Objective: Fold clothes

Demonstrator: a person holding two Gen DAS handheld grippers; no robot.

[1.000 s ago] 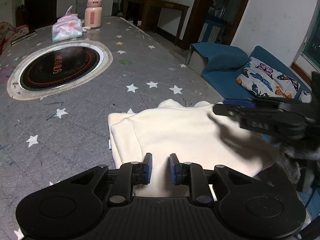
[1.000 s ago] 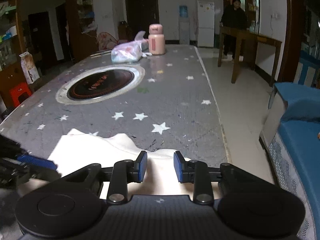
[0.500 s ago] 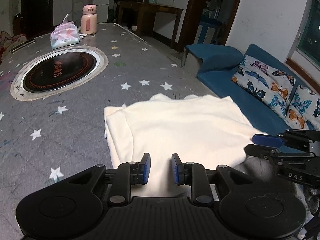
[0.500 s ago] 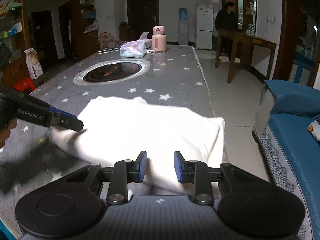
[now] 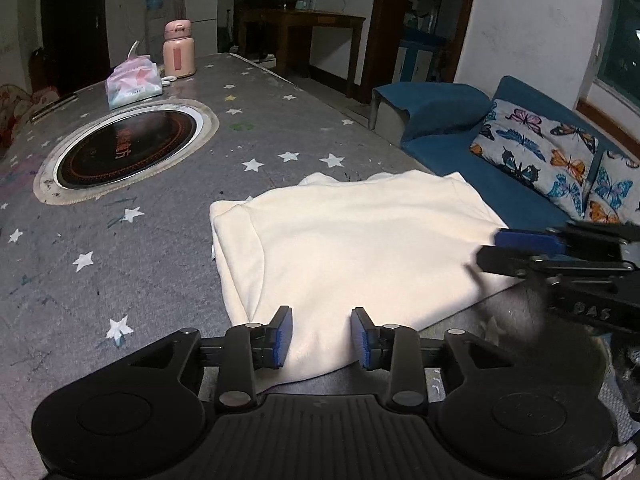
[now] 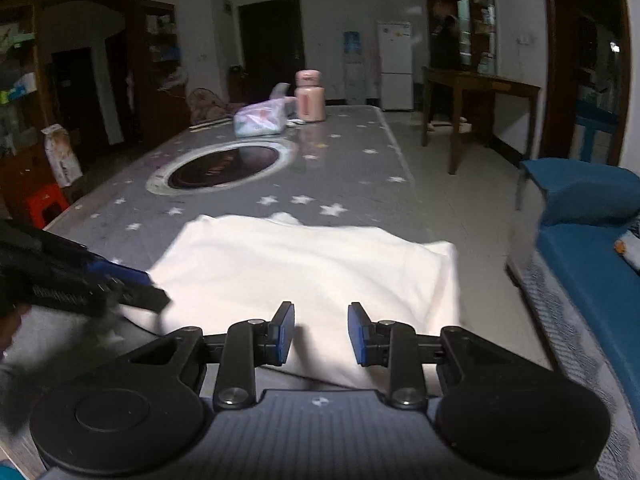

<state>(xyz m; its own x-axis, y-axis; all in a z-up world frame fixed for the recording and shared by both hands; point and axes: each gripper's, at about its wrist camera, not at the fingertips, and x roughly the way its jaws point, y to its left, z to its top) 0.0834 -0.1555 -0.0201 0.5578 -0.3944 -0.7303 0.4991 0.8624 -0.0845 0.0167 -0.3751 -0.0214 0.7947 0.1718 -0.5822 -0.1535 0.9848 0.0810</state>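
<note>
Cream sweatshirt (image 5: 360, 240) lies folded: soft, light, likely limp; grip near hem. Left gripper (image 5: 321, 336) and right gripper (image 6: 321, 333) both gape, empty.

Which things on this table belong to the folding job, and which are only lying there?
For the job:
- cream garment, lying folded at the table's near end
- left gripper, open
- right gripper, open

Just lying about:
- pink bottle
- tissue pack
- round cooktop set in the table
</note>
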